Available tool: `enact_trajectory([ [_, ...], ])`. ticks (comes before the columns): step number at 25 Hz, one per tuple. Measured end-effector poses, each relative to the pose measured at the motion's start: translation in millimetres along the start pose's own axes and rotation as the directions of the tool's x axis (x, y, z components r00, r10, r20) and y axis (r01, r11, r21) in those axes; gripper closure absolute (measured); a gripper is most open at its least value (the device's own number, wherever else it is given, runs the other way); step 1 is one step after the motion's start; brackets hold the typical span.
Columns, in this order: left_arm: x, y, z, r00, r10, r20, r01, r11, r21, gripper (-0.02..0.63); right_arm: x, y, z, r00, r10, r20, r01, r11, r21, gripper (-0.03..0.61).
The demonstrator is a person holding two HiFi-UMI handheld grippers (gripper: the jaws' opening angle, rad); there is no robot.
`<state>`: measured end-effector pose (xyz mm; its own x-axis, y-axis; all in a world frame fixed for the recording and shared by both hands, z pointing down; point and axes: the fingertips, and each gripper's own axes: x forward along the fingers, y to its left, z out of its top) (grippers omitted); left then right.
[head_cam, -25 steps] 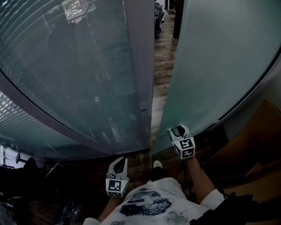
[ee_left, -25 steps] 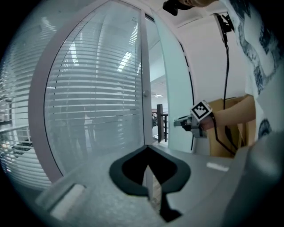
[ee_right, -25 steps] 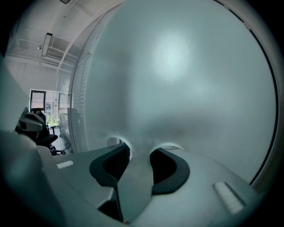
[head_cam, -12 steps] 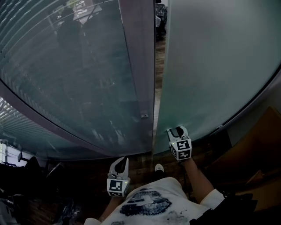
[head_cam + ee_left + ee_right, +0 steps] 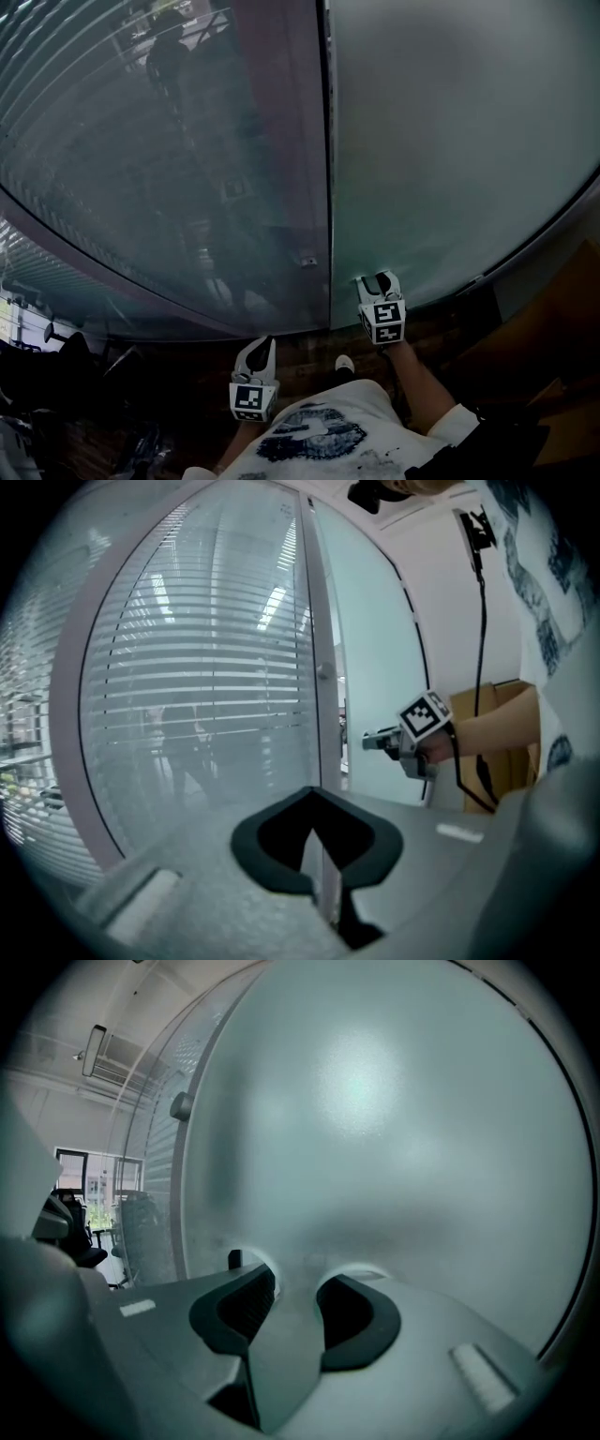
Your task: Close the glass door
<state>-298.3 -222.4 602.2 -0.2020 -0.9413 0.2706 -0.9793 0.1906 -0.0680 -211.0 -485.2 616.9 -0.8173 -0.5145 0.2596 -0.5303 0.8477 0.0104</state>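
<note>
the frosted glass door, likely heavy, stiff and slick, suits a flat push near its free edge, where the right gripper rests, jaws apart and empty.

We hold our right gripper forward on an outstretched forearm, jaws apart and empty; our left gripper hangs nearer the body, jaws together.

Glass door — top cut off; frosted, can't see thru.
</note>
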Motion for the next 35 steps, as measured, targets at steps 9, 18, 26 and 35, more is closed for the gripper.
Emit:
enact_trajectory([
  [9,17,1,5,1.000,0.014,-0.012,-0.014,1.000,0.000,0.614,14,-1,9,1.000,-0.007,0.021,0.007,1.000,0.001,0.436],
  [18,24,4,6,0.999,0.031,-0.036,-0.031,0.999,-0.009,0.614,24,-6,19,0.999,-0.016,0.039,0.017,1.000,-0.005,0.436],
  [26,41,6,1,0.999,0.030,-0.041,-0.031,0.999,-0.018,0.615,34,-7,20,0.998,-0.022,0.061,0.022,1.000,-0.011,0.436],
  [35,50,4,7,0.999,0.007,-0.051,-0.008,0.999,-0.032,0.615,31,-10,31,0.998,-0.024,0.060,0.025,1.000,-0.012,0.436],
])
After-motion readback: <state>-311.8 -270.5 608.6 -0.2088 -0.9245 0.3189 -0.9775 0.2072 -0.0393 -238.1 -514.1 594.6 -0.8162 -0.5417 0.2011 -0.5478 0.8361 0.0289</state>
